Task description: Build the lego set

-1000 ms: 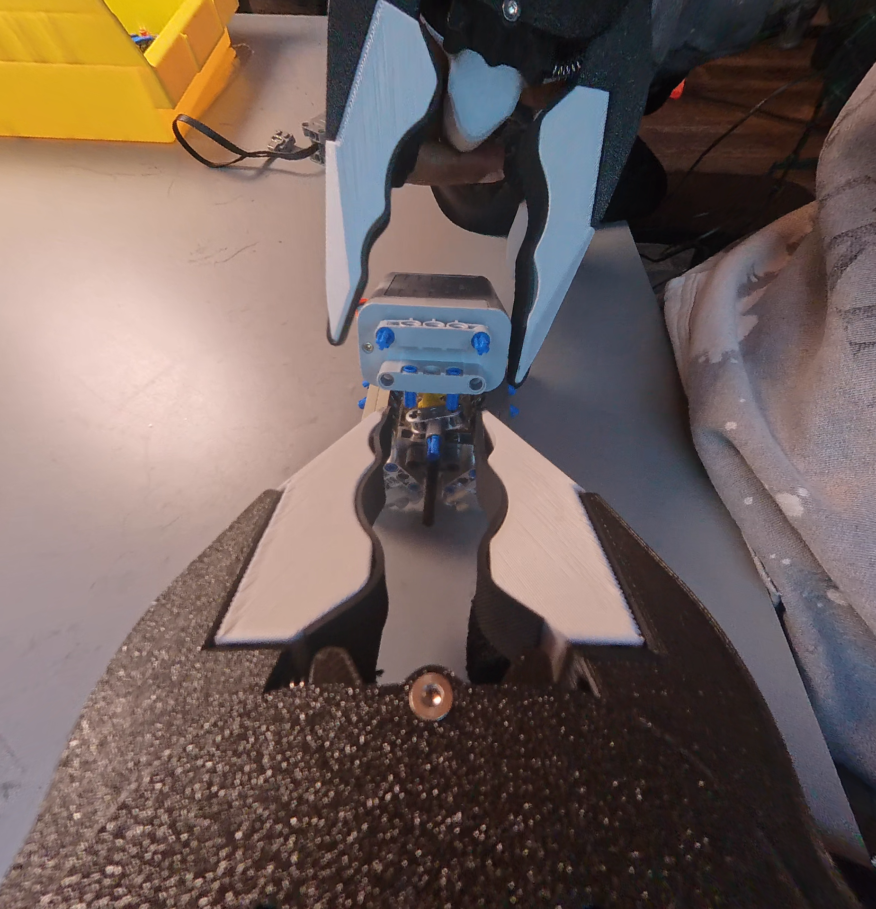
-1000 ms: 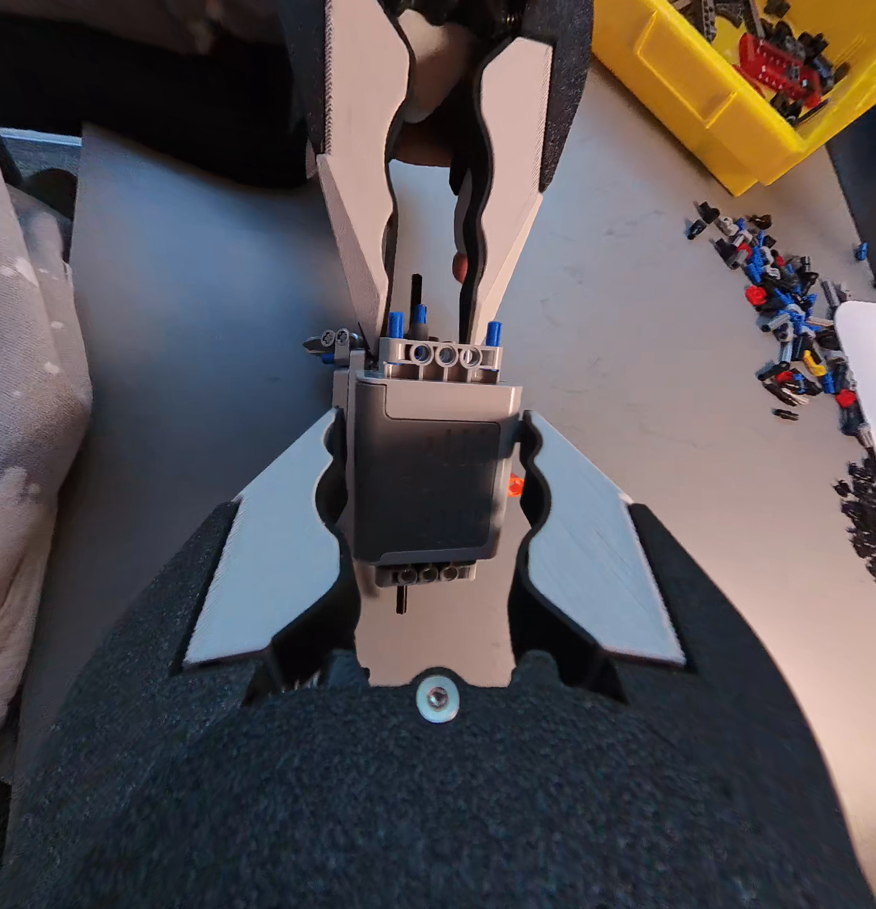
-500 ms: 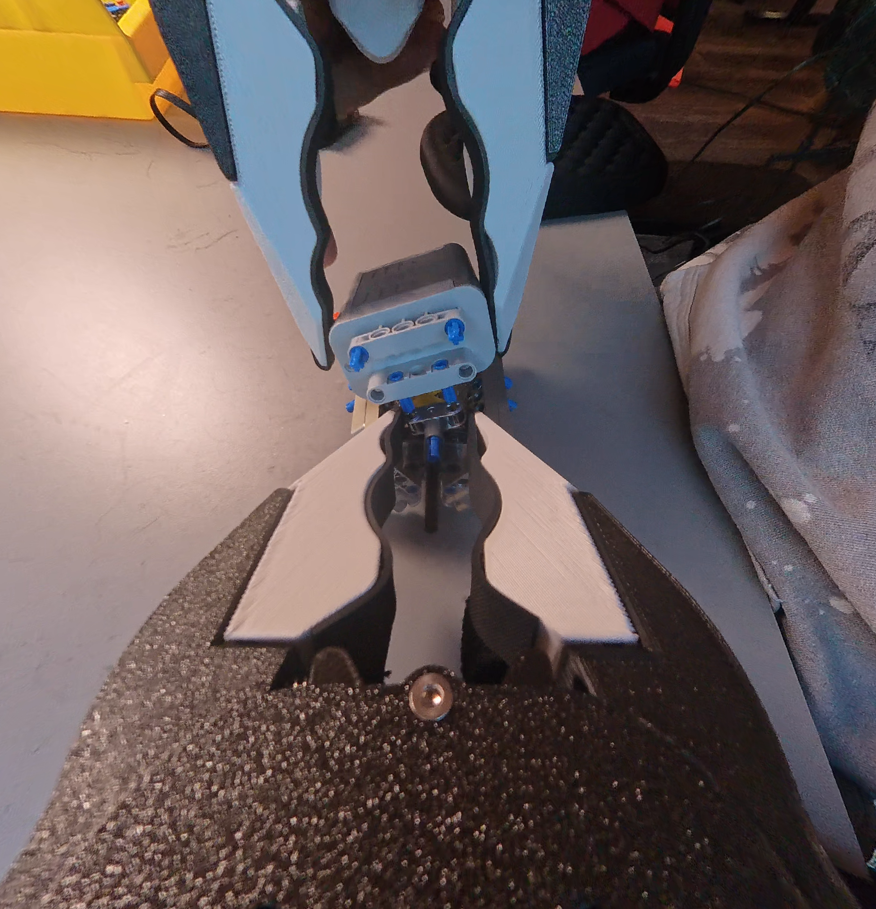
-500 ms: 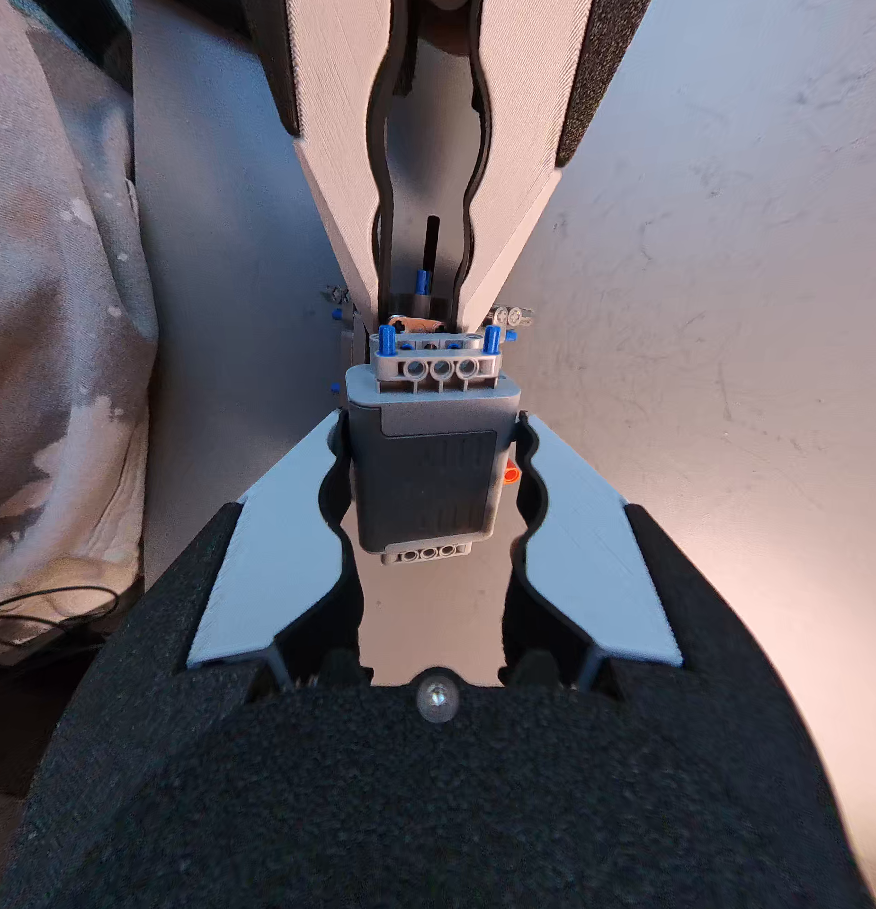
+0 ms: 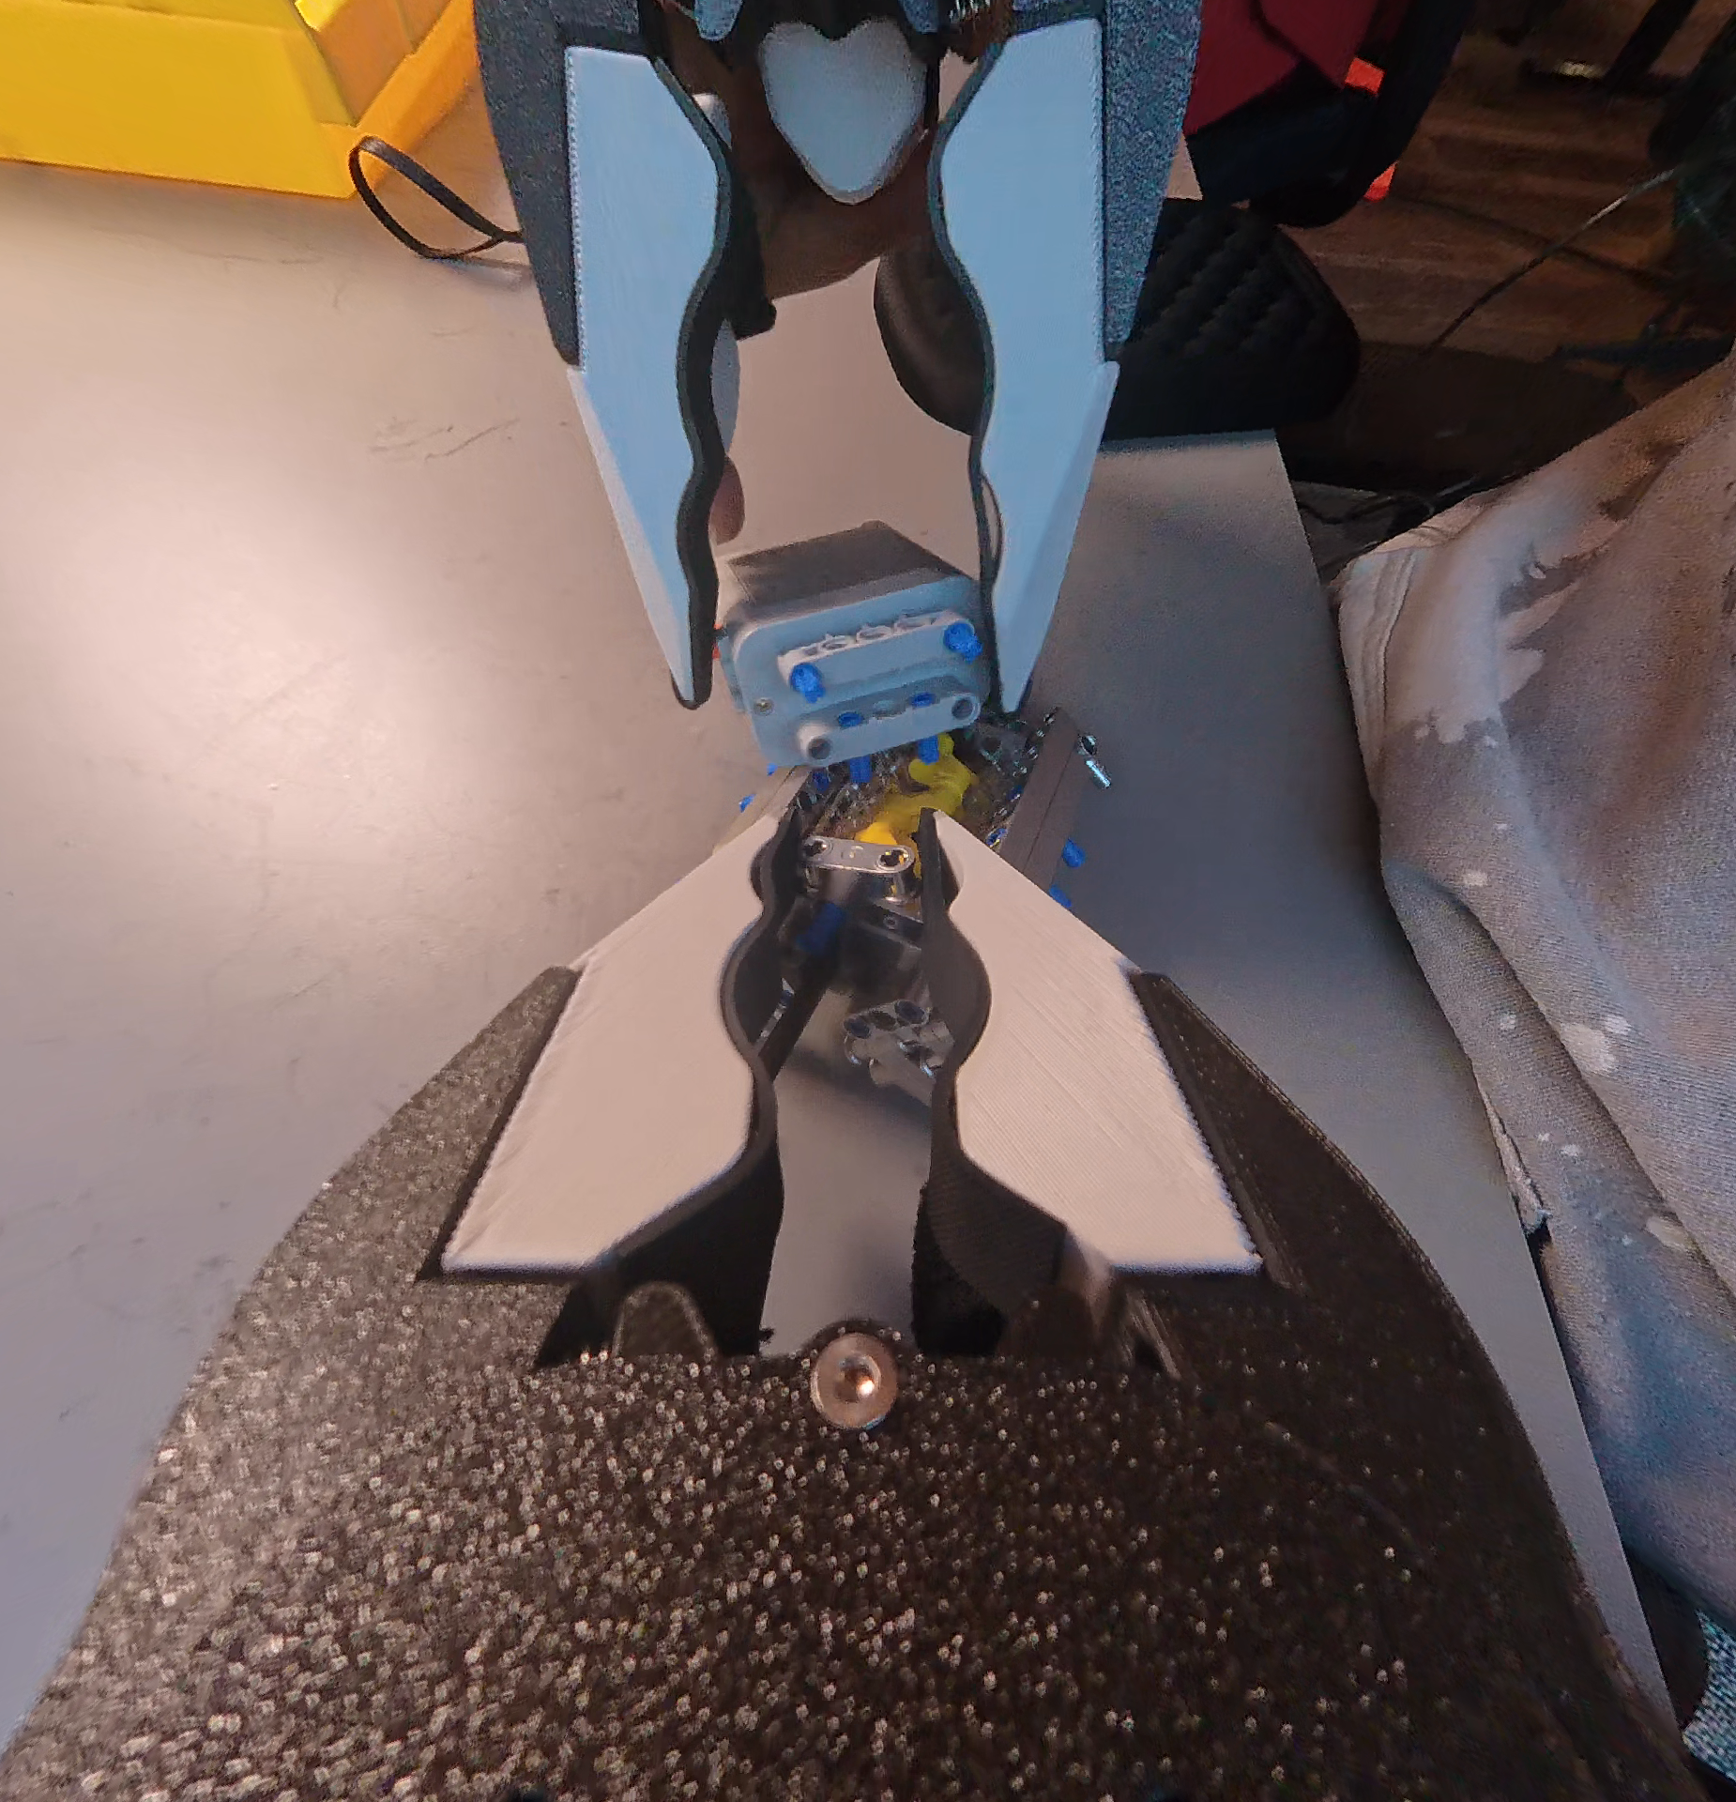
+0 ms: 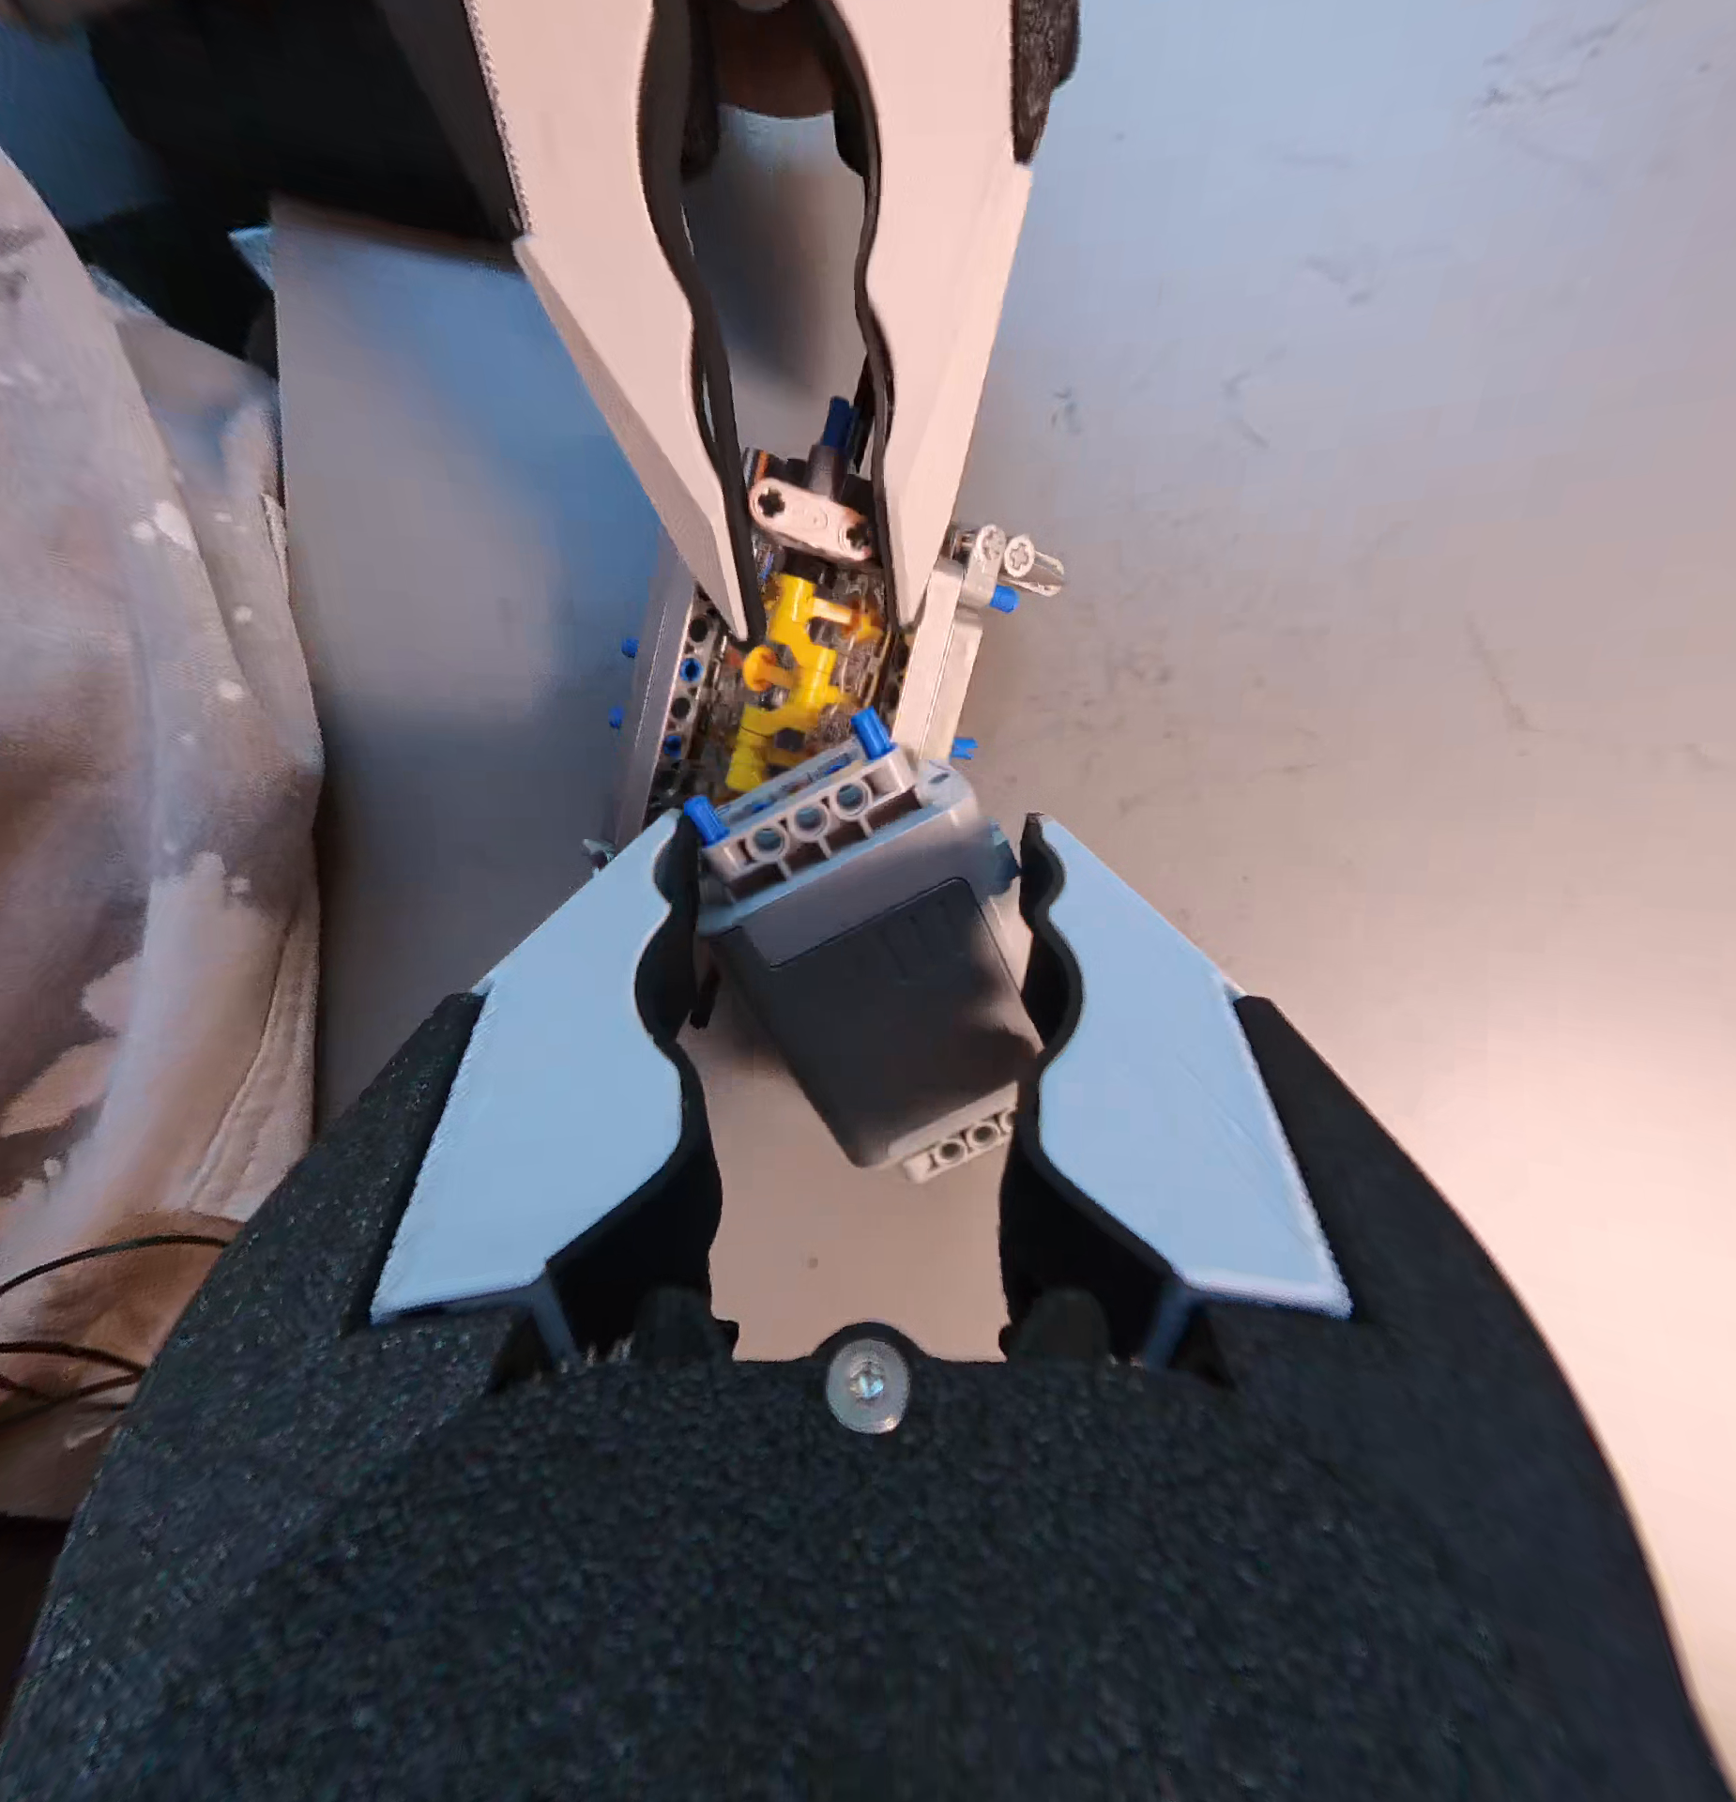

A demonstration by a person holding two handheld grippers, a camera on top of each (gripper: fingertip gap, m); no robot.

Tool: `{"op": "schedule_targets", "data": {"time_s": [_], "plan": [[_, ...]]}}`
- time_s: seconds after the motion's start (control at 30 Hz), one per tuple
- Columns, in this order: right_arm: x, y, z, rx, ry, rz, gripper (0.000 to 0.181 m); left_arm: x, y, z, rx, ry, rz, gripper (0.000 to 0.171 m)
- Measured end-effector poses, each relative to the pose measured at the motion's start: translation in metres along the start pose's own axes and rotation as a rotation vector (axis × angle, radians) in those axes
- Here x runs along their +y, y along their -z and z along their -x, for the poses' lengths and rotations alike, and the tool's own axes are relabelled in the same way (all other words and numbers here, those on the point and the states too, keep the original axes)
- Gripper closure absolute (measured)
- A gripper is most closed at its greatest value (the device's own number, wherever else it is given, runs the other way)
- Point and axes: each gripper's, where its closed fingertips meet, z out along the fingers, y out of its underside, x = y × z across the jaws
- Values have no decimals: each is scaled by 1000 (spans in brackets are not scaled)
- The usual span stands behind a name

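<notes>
My left gripper (image 5: 849, 829) is shut on a small construction-kit assembly (image 5: 903, 800) of grey beams, yellow connectors and blue pins, held over the grey table (image 5: 260, 683). My right gripper (image 6: 854, 829) is shut on a dark grey box (image 6: 884, 985) with a light grey beam and blue pins at its front. The box sits skewed between the fingers. Its front end touches the top of the assembly (image 6: 796, 663). In the left wrist view the right gripper (image 5: 849, 697) comes down from above with the box (image 5: 845, 624). The left gripper also shows in the right wrist view (image 6: 820, 624).
A yellow bin (image 5: 162, 88) stands at the far left with a black cable (image 5: 406, 205) beside it. A pale spotted cloth (image 5: 1576, 878) hangs along the table's right edge and also shows in the right wrist view (image 6: 113, 683). A black padded object (image 5: 1235, 322) lies beyond the table. Less than 4 cm separates the two grippers' tips.
The grey box has twisted from straight to skewed in my right gripper. It has tipped away from the assembly, so the yellow parts inside now show. Both grippers have shifted slightly.
</notes>
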Motion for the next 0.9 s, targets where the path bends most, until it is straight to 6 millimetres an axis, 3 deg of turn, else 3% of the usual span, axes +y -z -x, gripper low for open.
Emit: {"op": "schedule_targets", "data": {"time_s": [0.2, 0.37, 0.5, 0.53, 0.57, 0.6, 0.7, 0.77, 0.9], "plan": [[9, 10, -1, 3, 75, -79, 107, 0, 0, 0, 0, -1, -4, 149], [34, 21, -18, 64, 359, 120, 86, 0, 0, 0, 4, -15, -14, 149], [54, 5, -20, -12, 447, 242, 72, -2, 5, -3, 20, -37, -25, 138], [61, -2, -23, -26, 447, 255, 77, -3, 8, -4, 26, -41, -34, 134], [56, -5, -20, -76, 388, 191, 98, -4, 12, -5, 36, -39, -41, 130], [51, -6, -19, -106, 349, 131, 106, -3, 17, -7, 47, -31, -43, 124], [47, -2, -18, -157, 209, 102, 107, 6, 24, -11, 69, -9, -43, 109], [50, 2, -18, -173, 156, 124, 107, 15, 19, -10, 57, -17, -19, 103], [47, 22, -22, -158, 76, 161, 107, 13, 11, -2, 1, -31, -9, 110]]}}
